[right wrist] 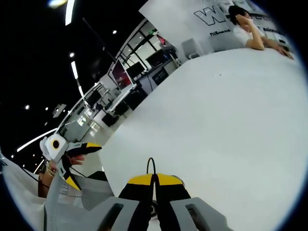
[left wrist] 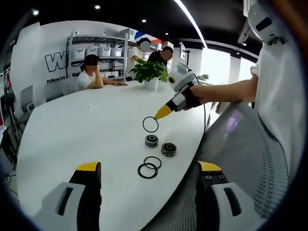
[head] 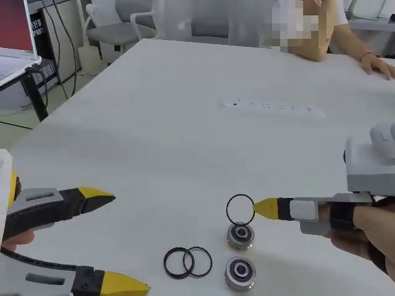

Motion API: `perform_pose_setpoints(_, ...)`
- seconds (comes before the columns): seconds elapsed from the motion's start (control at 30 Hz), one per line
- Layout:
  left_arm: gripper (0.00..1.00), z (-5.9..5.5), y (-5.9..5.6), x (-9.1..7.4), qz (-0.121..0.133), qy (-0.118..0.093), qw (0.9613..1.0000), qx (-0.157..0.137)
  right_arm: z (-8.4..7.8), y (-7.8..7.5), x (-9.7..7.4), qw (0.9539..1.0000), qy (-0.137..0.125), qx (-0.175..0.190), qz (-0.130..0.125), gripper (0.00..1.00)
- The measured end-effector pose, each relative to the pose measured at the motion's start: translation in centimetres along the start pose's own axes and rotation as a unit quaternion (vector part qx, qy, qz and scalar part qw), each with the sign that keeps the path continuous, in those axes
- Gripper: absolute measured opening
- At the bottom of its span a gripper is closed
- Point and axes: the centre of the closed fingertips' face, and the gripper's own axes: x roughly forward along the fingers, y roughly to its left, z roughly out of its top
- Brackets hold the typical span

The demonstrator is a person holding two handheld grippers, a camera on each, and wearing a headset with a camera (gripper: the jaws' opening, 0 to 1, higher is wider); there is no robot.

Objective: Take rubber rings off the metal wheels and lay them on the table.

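Right hand-held gripper (head: 259, 208) pinching rubber ring (head: 240, 209) just above metal wheel (head: 240, 235).
Ring looks light and pliant; an edge pinch suffices. Left hand-held gripper (head: 126, 242) wide open, empty.

This is an open-plan office. A long white table (head: 185, 105) has chairs (head: 114, 28) beside it. Around it are monitors (right wrist: 120, 76), shelves (left wrist: 98, 50) of bins, a plant (left wrist: 148, 71) and wall lettering (left wrist: 54, 61).

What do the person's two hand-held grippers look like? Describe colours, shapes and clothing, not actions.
Both the left hand-held gripper and right hand-held gripper have tapered black jaws with yellow tips on grey-and-white bodies. The person wears a white short-sleeved top.
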Motion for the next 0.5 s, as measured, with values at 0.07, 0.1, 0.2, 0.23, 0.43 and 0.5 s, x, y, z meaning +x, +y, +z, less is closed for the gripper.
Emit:
perform_pose_setpoints(0.07,0.79,-0.1,0.1,0.0,0.003,-0.001,1.0000,-0.007,0.2,0.2,-0.1,1.0000,-0.004,-0.001,0.003,0.00)
perform_pose_setpoints(0.1,0.79,-0.1,0.1,0.0,0.003,-0.002,1.0000,-0.009,0.4,0.3,-0.2,1.0000,-0.006,-0.001,0.004,0.00)
perform_pose_setpoints(0.2,0.79,-0.3,0.0,0.1,0.004,-0.001,0.9999,-0.013,0.8,0.8,-0.3,0.9998,-0.014,-0.002,0.011,0.00)
perform_pose_setpoints(0.23,0.79,-0.3,0.0,0.1,0.004,0.000,0.9999,-0.013,0.9,0.9,-0.3,0.9998,-0.015,-0.002,0.012,0.00)
perform_pose_setpoints(0.43,0.79,-0.6,-0.4,0.4,-0.002,0.007,0.9999,-0.012,1.2,2.3,-0.1,0.9992,-0.023,-0.002,0.033,0.00)
perform_pose_setpoints(0.5,0.79,-0.8,-0.5,0.4,-0.003,0.009,0.9999,-0.013,1.1,2.9,0.2,0.9989,-0.022,-0.003,0.040,0.00)
